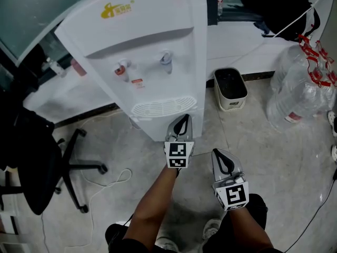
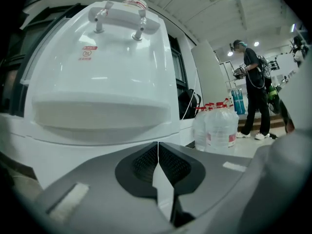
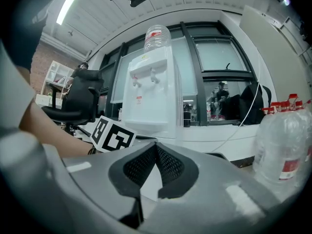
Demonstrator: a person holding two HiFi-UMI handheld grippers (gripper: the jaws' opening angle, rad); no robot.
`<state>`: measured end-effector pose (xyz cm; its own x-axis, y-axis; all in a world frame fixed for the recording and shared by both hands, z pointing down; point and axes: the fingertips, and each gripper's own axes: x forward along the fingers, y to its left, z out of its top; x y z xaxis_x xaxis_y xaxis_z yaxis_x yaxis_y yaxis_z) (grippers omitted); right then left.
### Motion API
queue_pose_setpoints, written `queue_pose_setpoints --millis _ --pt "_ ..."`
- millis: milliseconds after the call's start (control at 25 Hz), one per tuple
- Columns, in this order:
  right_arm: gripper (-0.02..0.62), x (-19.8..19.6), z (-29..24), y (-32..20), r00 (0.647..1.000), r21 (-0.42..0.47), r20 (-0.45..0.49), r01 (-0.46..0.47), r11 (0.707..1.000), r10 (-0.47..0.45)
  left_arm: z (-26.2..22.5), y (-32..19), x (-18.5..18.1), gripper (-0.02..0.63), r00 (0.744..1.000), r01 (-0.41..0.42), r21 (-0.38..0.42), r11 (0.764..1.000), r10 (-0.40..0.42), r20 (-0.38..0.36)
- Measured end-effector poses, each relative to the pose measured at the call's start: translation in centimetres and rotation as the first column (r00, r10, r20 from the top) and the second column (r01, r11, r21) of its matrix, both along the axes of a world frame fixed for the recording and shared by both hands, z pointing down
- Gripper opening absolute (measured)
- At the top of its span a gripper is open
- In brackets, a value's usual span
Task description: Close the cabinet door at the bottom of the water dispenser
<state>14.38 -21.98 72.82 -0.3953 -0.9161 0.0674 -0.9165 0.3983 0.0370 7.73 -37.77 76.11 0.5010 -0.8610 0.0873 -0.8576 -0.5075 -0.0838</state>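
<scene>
**Jaws clenched, empty, at dispenser base**

Left gripper [image 1: 182, 122] is close against the cabinet door [image 2: 73, 157], low on the water dispenser [image 1: 152, 46]. Right gripper [image 1: 221, 158] hangs behind, likewise clenched. Judged: closing push in hand. Next, press until the door seats flush.

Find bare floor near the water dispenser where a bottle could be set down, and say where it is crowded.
Bare tiles lie between the waste bin, the water jugs and the right claw. Crowded: the foot of the water dispenser, at the left claw, and the left side, with office chair and loose cable.
</scene>
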Motion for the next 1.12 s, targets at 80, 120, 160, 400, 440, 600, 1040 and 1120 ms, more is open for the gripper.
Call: queue_pose_setpoints --millis 80,120,160,400,440,600,1040,1120 --pt "0.003 -0.4 -0.1 0.0 1.000 -0.002 -0.002 0.005 1.000 -0.005 -0.5 0.7 -0.1 0.018 1.000 0.000 0.006 1.000 0.000 0.007" --pt "0.003 -0.5 -0.2 -0.1 1.000 -0.001 -0.004 0.007 1.000 -0.007 -0.8 1.1 0.0 0.018 1.000 -0.001 0.010 1.000 0.001 0.016" --pt "0.003 -0.7 -0.4 -0.1 1.000 0.002 -0.004 0.009 1.000 -0.009 -1.2 1.6 0.0 0.018 1.000 -0.003 0.015 1.000 0.003 0.019" --pt "0.003 -2.2 -0.3 0.0 0.999 0.025 -0.012 0.032 0.999 -0.032 -3.2 6.3 -2.0 0.018 1.000 -0.009 0.048 0.999 0.010 -0.019" --pt "0.003 -2.3 -0.2 0.0 0.999 0.028 -0.020 0.036 0.999 -0.035 -3.4 7.1 -2.6 0.018 1.000 -0.006 0.054 0.999 0.008 -0.024" --pt "0.003 -3.0 -0.2 0.1 0.998 0.041 -0.042 0.046 0.998 -0.044 -3.8 10.3 -5.4 0.018 0.999 0.006 0.061 0.998 -0.003 -0.034" --pt "0.003 -6.0 -1.3 0.6 0.993 0.081 -0.088 0.090 0.993 -0.082 -3.9 18.1 -11.7 0.018 0.995 0.056 0.002 0.998 -0.055 -0.087" --pt "0.003 -6.6 -1.4 0.7 0.992 0.082 -0.087 0.096 0.992 -0.088 -4.1 18.7 -12.2 0.018 0.993 0.057 -0.013 0.998 -0.058 -0.106"
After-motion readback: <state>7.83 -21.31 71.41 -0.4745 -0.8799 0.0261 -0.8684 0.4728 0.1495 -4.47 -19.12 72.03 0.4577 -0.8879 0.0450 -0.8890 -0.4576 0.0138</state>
